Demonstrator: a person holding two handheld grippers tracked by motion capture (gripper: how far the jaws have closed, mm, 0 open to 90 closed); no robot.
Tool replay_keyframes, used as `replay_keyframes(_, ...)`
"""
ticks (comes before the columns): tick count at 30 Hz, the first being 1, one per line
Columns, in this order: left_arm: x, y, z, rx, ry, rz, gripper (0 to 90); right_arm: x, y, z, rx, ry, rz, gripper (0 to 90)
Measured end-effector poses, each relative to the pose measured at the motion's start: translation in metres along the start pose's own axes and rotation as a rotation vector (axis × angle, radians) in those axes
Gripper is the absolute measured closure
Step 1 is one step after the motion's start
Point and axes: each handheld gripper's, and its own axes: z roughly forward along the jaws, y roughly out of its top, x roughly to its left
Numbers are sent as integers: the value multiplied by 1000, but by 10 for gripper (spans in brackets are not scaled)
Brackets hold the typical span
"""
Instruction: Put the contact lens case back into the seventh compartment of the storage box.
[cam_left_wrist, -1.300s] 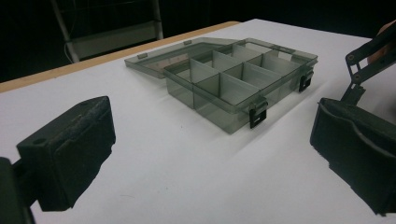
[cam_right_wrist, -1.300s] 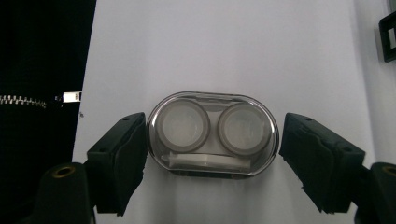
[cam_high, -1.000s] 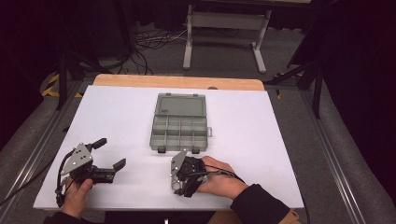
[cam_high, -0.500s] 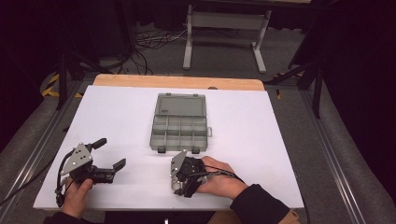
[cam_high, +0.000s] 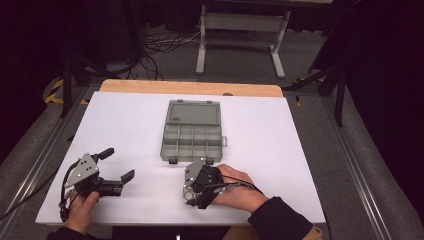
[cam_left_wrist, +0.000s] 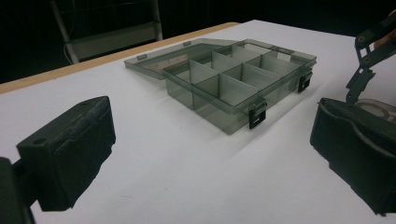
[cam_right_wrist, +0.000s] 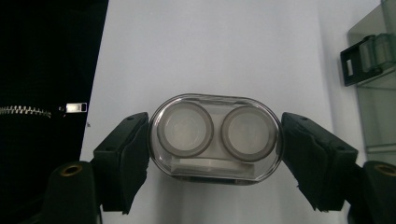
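Right gripper view: clear oval plastic case with two round wells (cam_right_wrist: 215, 136) pinched end-to-end between the two black jaws of the right gripper (cam_right_wrist: 215, 140), pads bearing on the rounded short ends, the case sitting level. High view puts that gripper (cam_high: 201, 184) near the front edge of the white table (cam_high: 300, 150), just near of the smoky-grey translucent compartment box (cam_high: 192, 136), whose lid lies folded open toward the far side. Left gripper (cam_high: 112, 166) at near left, well apart from the box, jaws spread wide and holding nothing; left gripper view confirms wide gap between the pads (cam_left_wrist: 70, 154) and looks across at the box (cam_left_wrist: 233, 84) with its dividers and two dark latches on the near wall. Likely step: carry the case forward and drop it into one of the compartments. Advice: keep squeeze steady, since rounded ends on smooth plastic look prone to slipping out or twisting; lift clear of the near wall and latches before moving forward; keep the case level; pick a cell long enough for the oval, cannot tell from here whether a single cell fits it; lower until seated on the floor, then release slowly. Worth bringing left gripper in beside the box to steady it, as the light box could slide on the smooth tabletop.
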Motion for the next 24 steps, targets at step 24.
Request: replay_keyframes(24,0,0,0,0,-1,-2,9,-4,-2,-24,-117,-69,-1,267)
